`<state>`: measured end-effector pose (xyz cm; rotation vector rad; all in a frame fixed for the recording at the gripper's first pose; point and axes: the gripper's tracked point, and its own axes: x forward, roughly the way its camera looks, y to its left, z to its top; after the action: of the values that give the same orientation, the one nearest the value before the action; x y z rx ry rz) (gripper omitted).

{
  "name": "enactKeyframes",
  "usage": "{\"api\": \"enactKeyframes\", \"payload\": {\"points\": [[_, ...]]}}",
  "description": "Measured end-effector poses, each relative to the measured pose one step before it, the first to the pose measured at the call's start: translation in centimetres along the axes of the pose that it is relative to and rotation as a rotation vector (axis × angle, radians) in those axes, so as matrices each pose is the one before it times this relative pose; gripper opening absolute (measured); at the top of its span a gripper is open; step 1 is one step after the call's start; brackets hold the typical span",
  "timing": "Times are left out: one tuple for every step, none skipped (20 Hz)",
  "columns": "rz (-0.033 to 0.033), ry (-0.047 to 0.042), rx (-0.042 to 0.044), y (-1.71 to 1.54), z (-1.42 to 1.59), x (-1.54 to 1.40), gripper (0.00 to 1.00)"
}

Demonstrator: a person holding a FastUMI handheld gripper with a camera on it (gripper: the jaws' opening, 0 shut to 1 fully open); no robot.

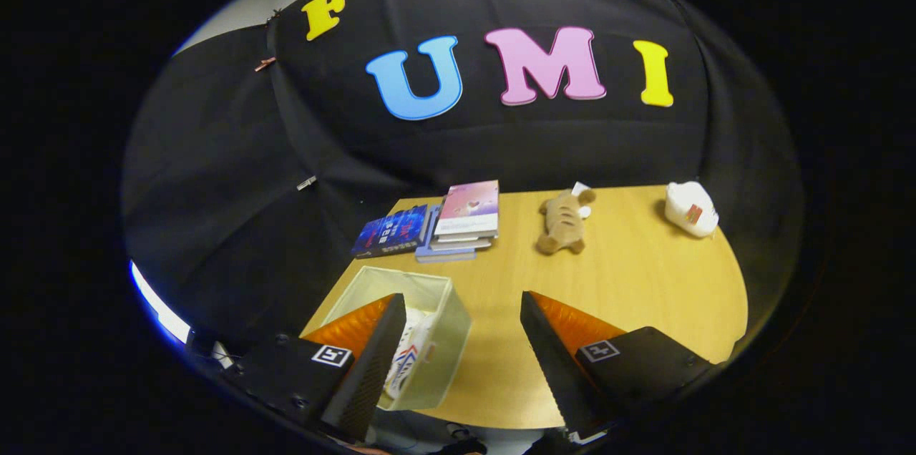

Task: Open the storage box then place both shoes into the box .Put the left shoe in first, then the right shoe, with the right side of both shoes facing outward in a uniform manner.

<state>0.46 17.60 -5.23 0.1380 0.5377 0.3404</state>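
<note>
The storage box (436,326) sits open at the near left of the wooden table (630,297), with a white shoe (409,362) inside, partly hidden behind your left finger. Your gripper (461,330) hangs above the table with jaws spread wide, holding nothing. Farther off lie stacked books (444,222), a plush toy (563,222) and a white object (690,208).

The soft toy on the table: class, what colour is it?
Tan-brown soft toy, seen best in the gripper view, beyond the open hand-held gripper.
</note>
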Motion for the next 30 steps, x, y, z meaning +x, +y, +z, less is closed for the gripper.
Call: {"api": "enactKeyframes", "payload": {"points": [[-0.01443,-0.03484,-0.03418,-1.439,0.628,-0.581,0.99],[-0.00961,-0.03335,-0.03534,-0.631,-0.438,-1.464,0.99],[-0.00667,-0.0395,-0.03581,-1.281,0.818,-0.854,0.99],[-0.01038,-0.04364,-0.03597,-1.454,0.812,-0.71,0.99],[-0.01334,-0.04469,-0.03092,-1.673,0.795,-0.599,0.99],[-0.01494,-0.04759,-0.02327,-1.522,0.814,-0.684,0.99],[-0.01328,-0.0404,-0.01037,-1.293,0.676,-0.76,0.99],[-0.01313,-0.03705,0.00369,-1.402,0.663,-0.478,0.99],[-0.01393,-0.02935,0.01018,-1.127,0.457,-0.653,0.99],[-0.0148,-0.02148,0.01067,-1.154,0.258,-0.409,0.99],[-0.01204,-0.02204,0.00725,-0.9,0.215,-0.581,0.99],[-0.01305,-0.01552,0.00797,-0.764,0.127,-0.604,0.99],[0.00096,-0.01946,0.0055,-0.289,0.23,-0.59,0.99],[-0.01307,-0.01971,-0.00679,-0.327,0.264,-0.56,0.99],[-0.03549,-0.02006,-0.01261,-1.126,0.198,-0.243,0.99],[-0.03163,-0.01857,-0.00658,-0.663,0.144,-0.22,0.98],[-0.01222,-0.01818,-0.00238,0.138,0.164,-0.337,0.99],[-0.0153,0.00085,-0.00183,-0.037,-0.433,-0.215,0.98],[-0.01268,0.01787,0.00046,-0.185,-0.9,-0.177,0.98],[-0.01768,0.02521,0.00245,-0.278,-1.013,-0.22,0.97],[-0.03273,0.02043,0.00788,-0.625,-0.794,-0.053,0.96],[-0.01917,0.00722,0.01575,-0.308,-0.579,-0.093,0.96],[-0.00373,-0.00074,0.01631,0.42,-0.125,-0.119,0.97],[0.0011,-0.00314,0.015,0.13,-0.178,-0.277,0.97],[0.00274,-0.00994,0.0119,0.181,0.167,-0.122,0.97],[0.00106,-0.01249,0.00864,0.009,0.215,-0.05,0.97],[-0.00304,-0.01305,0.00456,-0.046,0.377,0.0,0.97],[-0.00674,-0.00998,0.00153,-0.095,0.272,0.121,0.97],[-0.00539,-0.00719,-0.00087,-0.101,0.194,-0.071,0.97],[-0.00228,-0.00424,-0.0001,0.017,0.102,0.0,0.97]]}}
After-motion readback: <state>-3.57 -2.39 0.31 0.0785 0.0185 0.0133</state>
